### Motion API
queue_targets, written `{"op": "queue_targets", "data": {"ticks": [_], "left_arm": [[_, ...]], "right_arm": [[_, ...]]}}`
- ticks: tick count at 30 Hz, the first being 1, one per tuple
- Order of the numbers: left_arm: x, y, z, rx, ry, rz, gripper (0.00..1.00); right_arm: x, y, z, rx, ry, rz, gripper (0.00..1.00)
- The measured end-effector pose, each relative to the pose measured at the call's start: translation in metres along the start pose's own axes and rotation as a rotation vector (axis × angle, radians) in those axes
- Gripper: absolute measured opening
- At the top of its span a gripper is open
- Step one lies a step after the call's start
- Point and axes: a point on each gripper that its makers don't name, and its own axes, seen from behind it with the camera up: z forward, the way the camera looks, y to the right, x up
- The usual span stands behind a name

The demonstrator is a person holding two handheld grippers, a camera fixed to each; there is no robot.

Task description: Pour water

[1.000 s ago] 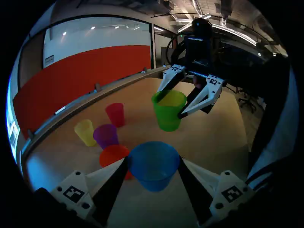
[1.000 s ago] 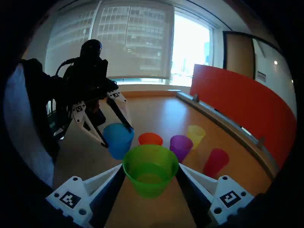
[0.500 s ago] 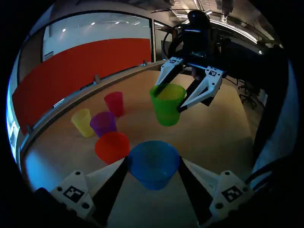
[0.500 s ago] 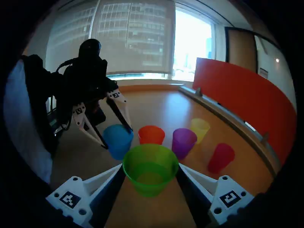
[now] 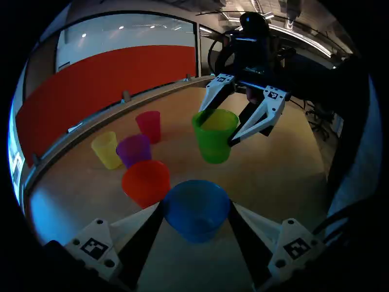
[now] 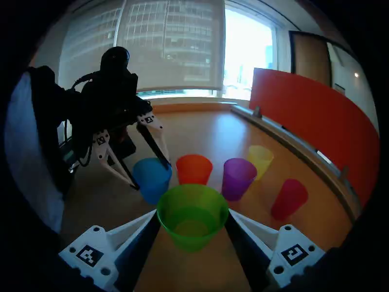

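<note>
Wooden surface carries four upright cups, closely grouped: orange cup, purple cup, yellow cup, red cup.

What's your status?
Left tongs shut on blue cup. Right tongs shut on green cup, both upright. Orange cup close beside blue cup.

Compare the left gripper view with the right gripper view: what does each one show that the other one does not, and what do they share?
Left gripper view: ceiling light strips and a glass wall above the red panel. Right gripper view: a bright window with blinds. Both: the left tongs shut on the blue cup, the right tongs shut on the green cup, and the orange cup, purple cup, yellow cup and pink cup standing on the wooden table.
</note>
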Motion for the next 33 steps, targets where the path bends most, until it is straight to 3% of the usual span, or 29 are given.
{"op": "queue_targets", "data": {"ticks": [15,23,33], "left_arm": [[-0.009,0.001,0.0,-0.008,-0.006,0.004,0.9],[-0.019,-0.005,0.002,0.025,-0.045,0.012,0.98],[-0.027,-0.002,0.0,0.007,-0.068,-0.003,0.98]], "right_arm": [[-0.008,-0.001,0.01,0.0,-0.011,-0.008,0.91],[-0.014,-0.002,0.016,-0.003,-0.015,-0.008,0.91],[-0.029,-0.002,0.026,-0.006,-0.028,-0.001,0.92]]}}
